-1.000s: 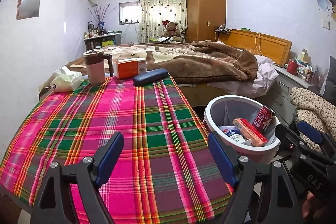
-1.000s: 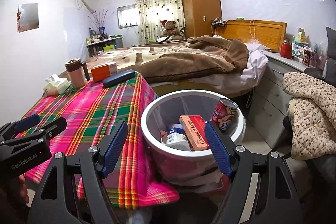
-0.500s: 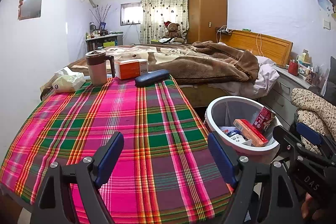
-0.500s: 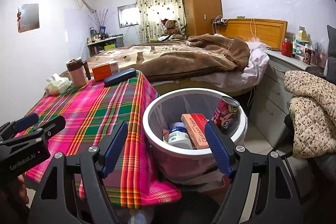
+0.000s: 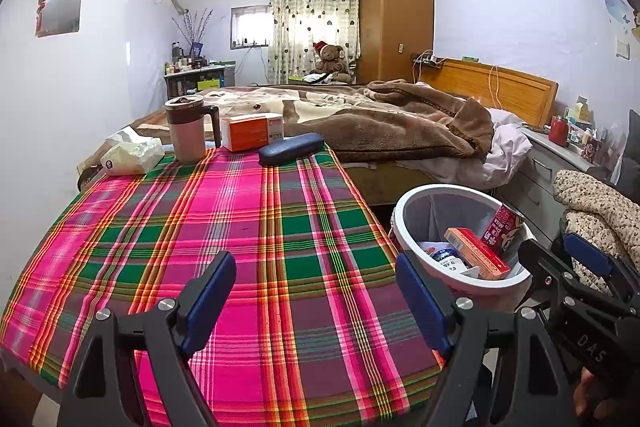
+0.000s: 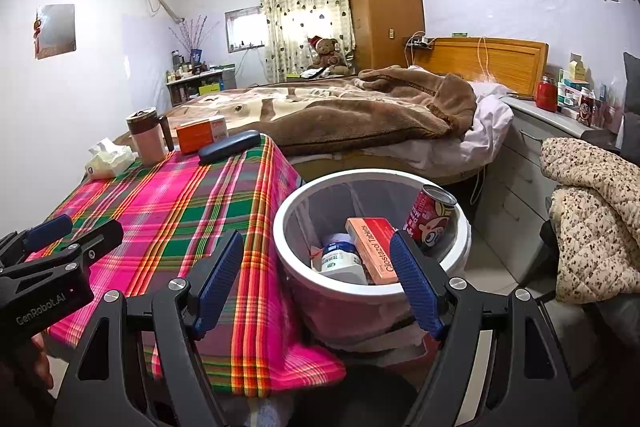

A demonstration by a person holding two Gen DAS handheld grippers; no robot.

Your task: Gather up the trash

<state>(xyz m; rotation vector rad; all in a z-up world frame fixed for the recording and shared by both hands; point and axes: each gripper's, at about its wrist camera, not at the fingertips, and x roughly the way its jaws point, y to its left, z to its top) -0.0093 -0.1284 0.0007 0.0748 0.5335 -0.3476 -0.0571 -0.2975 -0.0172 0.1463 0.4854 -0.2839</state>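
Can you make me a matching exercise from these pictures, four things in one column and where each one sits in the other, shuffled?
Things:
1. red milk can
2. dark blue glasses case
3. brown teddy bear with a red hat
4. red jar

Places:
A. on the plaid tablecloth, far end
B. on the grey dresser beside the bed
C. leaning inside the white trash bin
D. in front of the curtain, beyond the bed

Pairs: 1-C, 2-A, 3-D, 4-B
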